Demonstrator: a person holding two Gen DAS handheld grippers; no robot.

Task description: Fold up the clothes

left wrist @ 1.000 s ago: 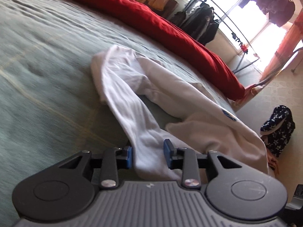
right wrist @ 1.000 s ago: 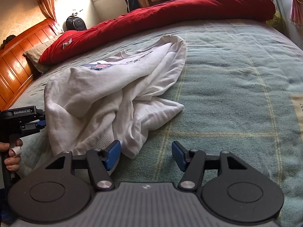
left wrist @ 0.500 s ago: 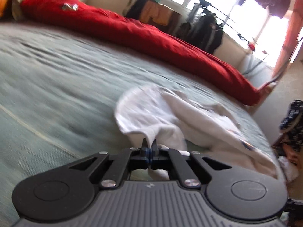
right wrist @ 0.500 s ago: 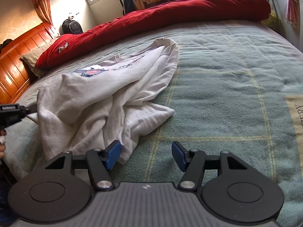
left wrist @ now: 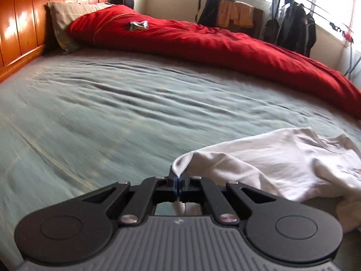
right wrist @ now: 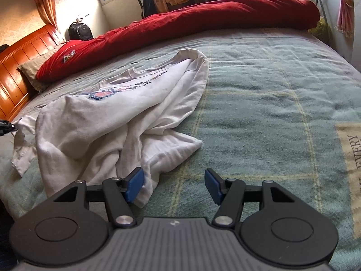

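bed: green-grey blanket (right wrist: pixel 270 94) covers the whole top, wrinkled; pale patch with lettering at its right edge in the right wrist view
duvet: red duvet (left wrist: pixel 225 45) bunched in a long roll along the far side of the bed, one end by the pillow (left wrist: pixel 65 15)
headboard: orange wood headboard (left wrist: pixel 20 22) at the pillow end
shirt: white t-shirt (right wrist: pixel 108 122) crumpled on the blanket, printed side up, blue-red graphic showing; near-left part of the bed in the right wrist view, one sleeve stretched out to the left toward the left gripper
left gripper: left gripper (left wrist: pixel 177 184) tilted down toward the bed, pointing at the headboard end; jaws fully closed, pinching a corner of white t-shirt fabric, pinched tip pokes up above the pads, rest of the cloth trails off to the right and under the gripper
left gripper, other view: only a black sliver at the left edge of the right wrist view (right wrist: pixel 4 127), sleeve runs to it
right gripper: right gripper (right wrist: pixel 174 185) tilted down over the near edge of the shirt; jaws apart, nothing clamped; left blue pad (right wrist: pixel 135 184) just beside or touching the hem, cannot tell which; right pad over bare blanket
small item: small greenish packet (left wrist: pixel 138 25) lying on the duvet
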